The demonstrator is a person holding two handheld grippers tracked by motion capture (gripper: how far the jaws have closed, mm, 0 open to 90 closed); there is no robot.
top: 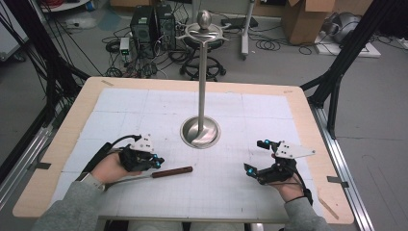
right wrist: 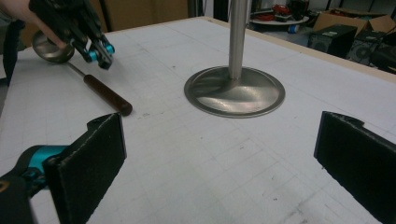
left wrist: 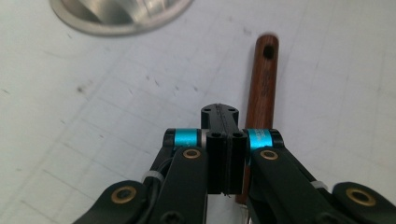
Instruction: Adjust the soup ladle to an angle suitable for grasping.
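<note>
Left gripper [top: 156,162] has its jaws pinched shut on nothing, hovering just beside the wooden-handled metal ladle [top: 172,172] lying flat on the white gridded counter [top: 144,110], probably lining up a grab. Right gripper [top: 256,157] waits wide open, empty, near the steel hanging stand [top: 201,131].

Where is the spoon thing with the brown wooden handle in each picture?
High view: the ladle lies low and left of centre, by the left gripper.
Left gripper view: its wooden handle runs up the right side, beside the shut jaws.
Right gripper view: it lies at upper left, bowl under the hand.
Shared landmark: the metal stand's round base.
</note>
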